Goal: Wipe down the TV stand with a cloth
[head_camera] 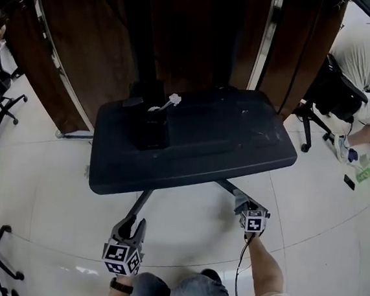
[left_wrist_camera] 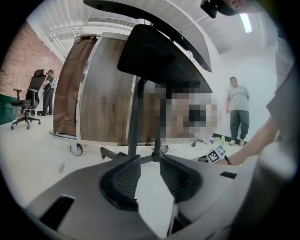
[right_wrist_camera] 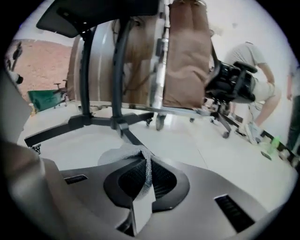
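- Left hand-held gripper (left_wrist_camera: 150,165) — released, 2 jaws apart, nothing between them, low over the floor (head_camera: 309,208).
- Right hand-held gripper (right_wrist_camera: 144,164) is clenched on the white cloth (right_wrist_camera: 123,153).
- Both are beside the stand (head_camera: 198,145) — near its legs.

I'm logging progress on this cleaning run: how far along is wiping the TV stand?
Done: the white textured cloth is clamped in the right tongs. In hand: both tongs sit low by the base legs of the black TV stand; the left tongs are open and empty. Left: the cloth appears to touch no surface and no part looks wiped, so the wiping itself seems all to do.
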